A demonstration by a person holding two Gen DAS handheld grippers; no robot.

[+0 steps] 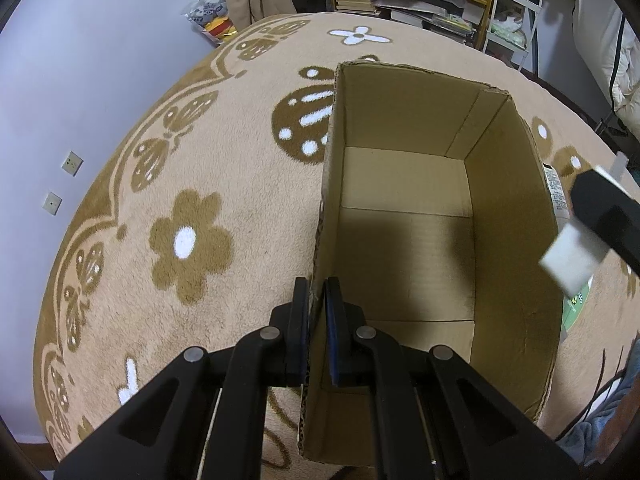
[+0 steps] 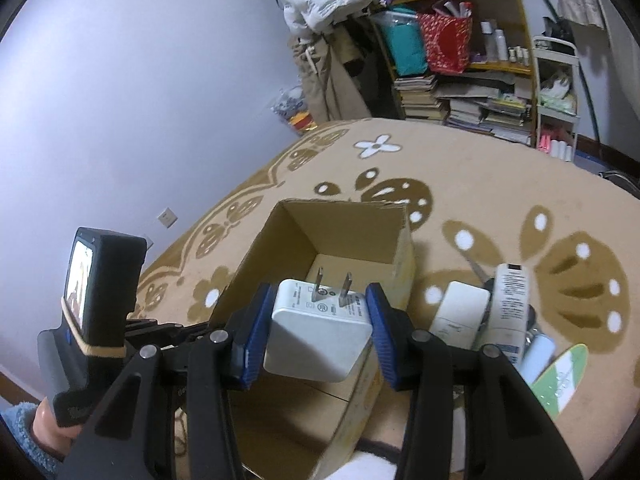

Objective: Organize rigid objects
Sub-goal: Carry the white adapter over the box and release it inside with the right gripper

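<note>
The right claw [image 2: 320,320] is closed on a white plug adapter [image 2: 318,330], one blue pad on each side face, prongs pointing up and away. This side grip leaves the underside of the adapter free for release. The adapter hangs above the near right wall of the open cardboard box [image 2: 320,248], not yet over the middle of the opening.

The left claw [image 1: 318,316] is pinched shut on the near left wall of the box [image 1: 400,184], one pad outside and one inside; in my judgement this steadies the box on the carpet [image 1: 180,160]. The box interior shows nothing inside.

On the carpet just right of the box lie more items: a white charger block [image 2: 460,312], a white tube [image 2: 510,304] and a green-and-white card [image 2: 564,376].
</note>
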